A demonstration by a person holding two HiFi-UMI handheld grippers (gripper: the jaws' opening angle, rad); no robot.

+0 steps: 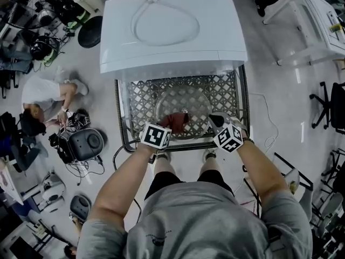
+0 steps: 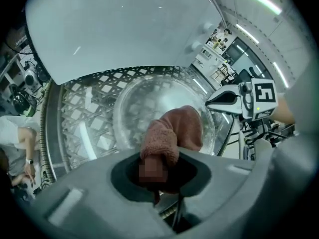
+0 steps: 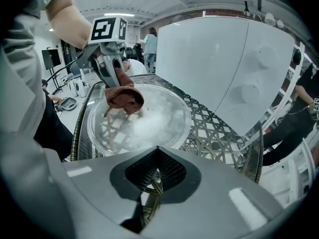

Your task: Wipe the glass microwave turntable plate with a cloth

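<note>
My left hand-held gripper (image 2: 155,169) is clenched on a reddish-brown cloth (image 2: 172,132). The cloth is bunched into a wad. It runs out from the jaws and away from me, and its free end droops onto the glass turntable plate (image 2: 130,102). From the head view the wad lies longer side to side than front to back, with its loose end pointing toward my right hand-held gripper (image 1: 216,121). It sits on the near part of the plate.

My right hand-held gripper has its jaws drawn together on nothing. It is just beside the plate's near right rim, and I cannot tell whether it touches the glass.

The plate is round and lies flat on a metal lattice bench (image 1: 223,92). Behind the plate, at the bench's far end, stands a white appliance (image 1: 172,47) with a looped cable (image 1: 164,19) on its top.
</note>
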